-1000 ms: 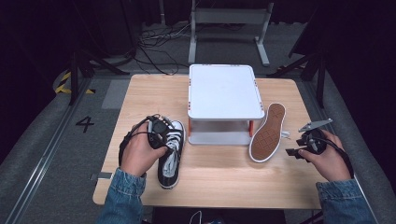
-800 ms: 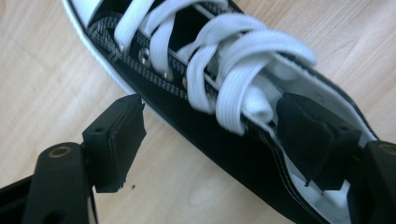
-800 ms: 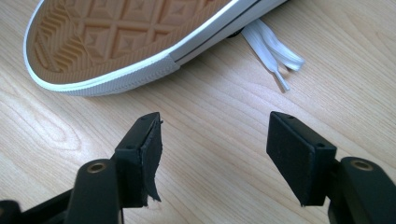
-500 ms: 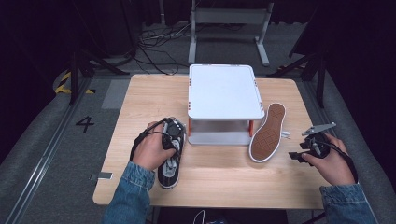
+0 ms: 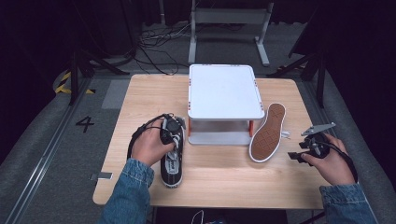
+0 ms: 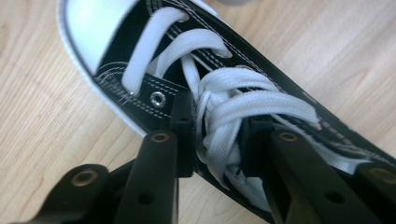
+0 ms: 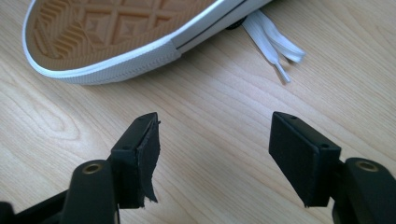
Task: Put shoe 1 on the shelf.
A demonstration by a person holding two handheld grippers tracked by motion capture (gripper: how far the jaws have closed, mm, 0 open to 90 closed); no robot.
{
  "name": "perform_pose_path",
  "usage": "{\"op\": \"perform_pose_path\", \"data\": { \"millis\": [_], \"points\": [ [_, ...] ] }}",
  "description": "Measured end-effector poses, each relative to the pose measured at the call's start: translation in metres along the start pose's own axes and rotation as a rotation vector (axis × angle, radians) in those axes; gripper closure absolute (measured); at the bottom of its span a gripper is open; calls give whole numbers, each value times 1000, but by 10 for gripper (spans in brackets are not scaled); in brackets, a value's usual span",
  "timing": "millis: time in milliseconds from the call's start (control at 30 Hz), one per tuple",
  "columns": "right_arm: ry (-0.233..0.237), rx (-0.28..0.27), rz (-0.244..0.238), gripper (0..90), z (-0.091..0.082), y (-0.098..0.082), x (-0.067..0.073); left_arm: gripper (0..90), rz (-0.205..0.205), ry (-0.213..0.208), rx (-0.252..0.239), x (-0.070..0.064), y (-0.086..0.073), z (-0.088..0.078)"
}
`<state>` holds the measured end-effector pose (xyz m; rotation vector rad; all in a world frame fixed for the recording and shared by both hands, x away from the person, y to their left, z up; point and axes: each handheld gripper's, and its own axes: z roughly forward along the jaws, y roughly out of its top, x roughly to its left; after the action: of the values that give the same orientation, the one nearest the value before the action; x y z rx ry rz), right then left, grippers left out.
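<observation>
Left tongs (image 6: 217, 140): just closed, clenched on black sneaker (image 6: 261, 88) laces. Right tongs (image 7: 215, 158): released above surface (image 7: 210, 93), near overturned sneaker (image 7: 121, 32).

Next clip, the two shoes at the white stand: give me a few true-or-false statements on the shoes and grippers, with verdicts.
1. The left gripper has closed on the laces of the black shoe. True; its jaws have just been closing, and the pads press the laced upper from both sides.
2. The right gripper holds the other shoe. False; its jaws stand open over bare table, short of that shoe.
3. The other shoe shows its sole. True; it lies on its side beside the stand.
4. The black shoe sits on top of the stand. False; it stands on the table to the stand's left.
</observation>
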<state>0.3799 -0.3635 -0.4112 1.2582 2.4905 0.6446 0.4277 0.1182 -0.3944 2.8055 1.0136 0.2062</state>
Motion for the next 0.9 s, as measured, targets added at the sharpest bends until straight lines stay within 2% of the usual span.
{"op": "perform_pose_path", "data": {
  "millis": [33,167,200,333,433,567,900],
  "points": [
    [0,0,-2,346,0,1,0,742,-33,-7,-17,2,-2,-1],
    [-4,-12,3,346,0,3,-3,748,-117,-16,-55,9,-9,-13],
    [-2,-12,0,346,0,4,-4,749,-117,-16,-55,9,-9,-13],
    [1,-15,1,346,1,6,-5,748,-176,-43,-77,14,-13,-29],
    [6,-10,-1,346,2,8,-5,746,-202,-17,-54,17,-11,-46],
    [7,-16,-1,346,0,8,-4,745,-226,-8,-55,20,-10,-59],
    [1,-20,15,346,-4,3,-7,742,-224,25,-91,24,4,-98]
  ]
}}
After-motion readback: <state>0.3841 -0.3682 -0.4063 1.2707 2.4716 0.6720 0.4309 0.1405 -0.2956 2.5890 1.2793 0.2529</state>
